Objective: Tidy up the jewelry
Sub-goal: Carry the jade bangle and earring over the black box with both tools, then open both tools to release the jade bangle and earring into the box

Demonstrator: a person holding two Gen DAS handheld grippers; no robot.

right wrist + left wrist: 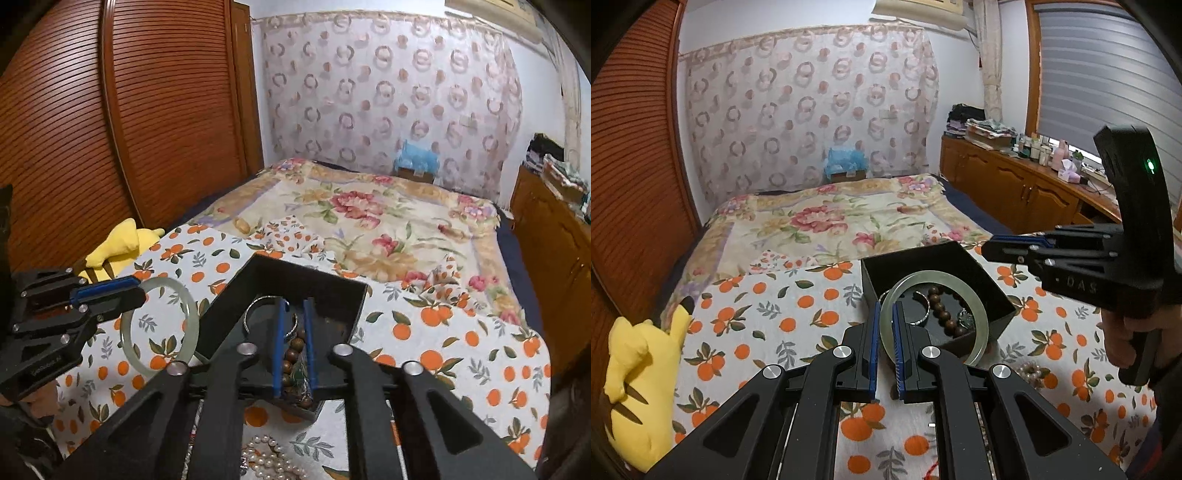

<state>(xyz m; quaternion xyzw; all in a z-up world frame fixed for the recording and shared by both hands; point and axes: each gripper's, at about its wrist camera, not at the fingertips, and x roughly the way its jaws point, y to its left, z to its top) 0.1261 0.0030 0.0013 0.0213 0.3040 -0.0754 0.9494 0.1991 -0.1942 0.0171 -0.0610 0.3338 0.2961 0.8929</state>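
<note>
My left gripper [885, 306] is shut on a pale green jade bangle [979, 314], pinching its rim so the ring hangs over the near edge of an open black box [912, 254]. Inside the box lie a wooden bead bracelet [942, 314] and a silver bangle [925, 310]. In the right wrist view my right gripper [295, 306] hovers over the box [314, 275] with a narrow gap between its blue pads; the bead bracelet [291, 350] shows through the gap, lying below. The left gripper [142, 290] holds the bangle [188, 306] to the box's left.
The box sits on an orange-print cloth [461, 350] spread on a bed. A pearl piece [266, 458] lies on the cloth near me. A yellow plush toy [642, 387] lies at the left edge. A wooden louvred wardrobe [147, 110] stands on the left, a cluttered sideboard [1015, 173] on the right.
</note>
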